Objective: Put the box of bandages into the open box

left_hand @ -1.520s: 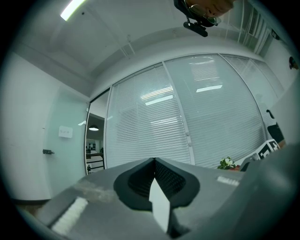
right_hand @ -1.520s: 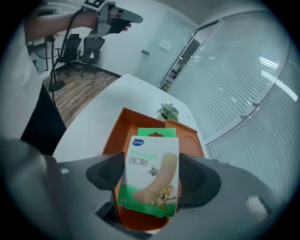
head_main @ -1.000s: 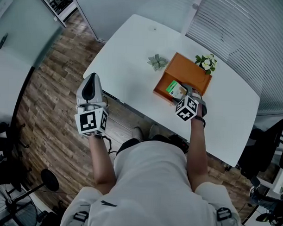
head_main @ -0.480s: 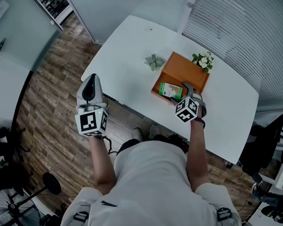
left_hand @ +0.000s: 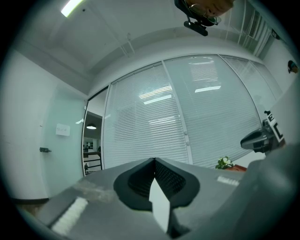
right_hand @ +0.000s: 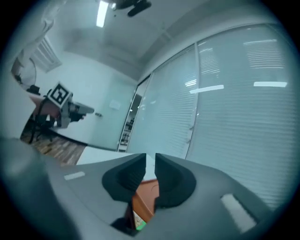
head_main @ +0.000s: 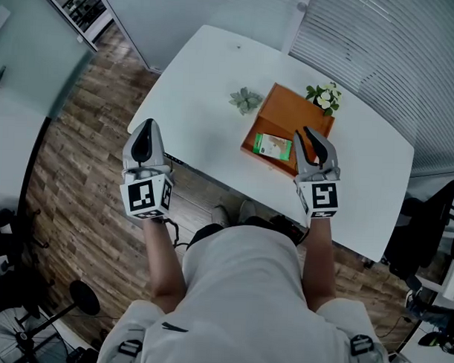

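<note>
Orange open box (head_main: 296,105) holds the bandage box (head_main: 273,146), so the job looks done. The right hand-held gripper (head_main: 312,137) beside it is closing on nothing.

This looks like an office meeting room: a large white table (head_main: 208,87) stands on a wood-plank floor (head_main: 79,157), closed in by glass partition walls with slatted blinds (head_main: 380,56). A black office chair (head_main: 426,236) sits past the table's right end, and a shelf unit (head_main: 84,4) shows through a doorway. Two small potted plants (head_main: 245,100) decorate the table, and a strip light (left_hand: 75,5) runs along the plain white ceiling.
</note>
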`<state>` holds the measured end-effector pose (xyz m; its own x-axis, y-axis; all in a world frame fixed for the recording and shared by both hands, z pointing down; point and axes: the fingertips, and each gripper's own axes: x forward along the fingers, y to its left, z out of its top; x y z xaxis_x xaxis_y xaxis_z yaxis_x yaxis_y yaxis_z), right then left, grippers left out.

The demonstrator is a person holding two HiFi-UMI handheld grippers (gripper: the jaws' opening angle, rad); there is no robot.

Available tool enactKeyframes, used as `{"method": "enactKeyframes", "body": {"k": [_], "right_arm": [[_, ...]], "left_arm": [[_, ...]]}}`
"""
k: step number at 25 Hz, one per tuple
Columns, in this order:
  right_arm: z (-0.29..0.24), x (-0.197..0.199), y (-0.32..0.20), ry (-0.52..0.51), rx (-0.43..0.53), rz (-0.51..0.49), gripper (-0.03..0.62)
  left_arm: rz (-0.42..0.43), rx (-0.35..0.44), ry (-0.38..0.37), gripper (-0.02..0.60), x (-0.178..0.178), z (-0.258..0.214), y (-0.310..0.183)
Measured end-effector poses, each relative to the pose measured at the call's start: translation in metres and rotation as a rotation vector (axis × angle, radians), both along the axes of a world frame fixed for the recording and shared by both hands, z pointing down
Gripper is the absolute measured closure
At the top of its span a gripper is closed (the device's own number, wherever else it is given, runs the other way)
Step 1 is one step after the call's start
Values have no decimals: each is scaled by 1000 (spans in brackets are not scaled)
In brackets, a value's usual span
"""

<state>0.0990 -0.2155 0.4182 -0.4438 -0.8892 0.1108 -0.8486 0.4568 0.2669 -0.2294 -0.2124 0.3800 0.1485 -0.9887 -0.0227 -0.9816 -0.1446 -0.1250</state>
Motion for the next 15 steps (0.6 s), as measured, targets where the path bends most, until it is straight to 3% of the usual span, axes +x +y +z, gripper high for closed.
{"method": "enactKeyframes", "body": {"k": [4,8,15], "right_arm": [[-28,21,16,-93,71,66,591],[-30,38,17,-134,63,111,594],[-33,37,19,-118,63,100,594]], "left_arm": [[-2,2,1,575,-4,0,-2],[4,0,-1,575,-3,2,-5],[18,3,-8,575,0,0,-8]]}}
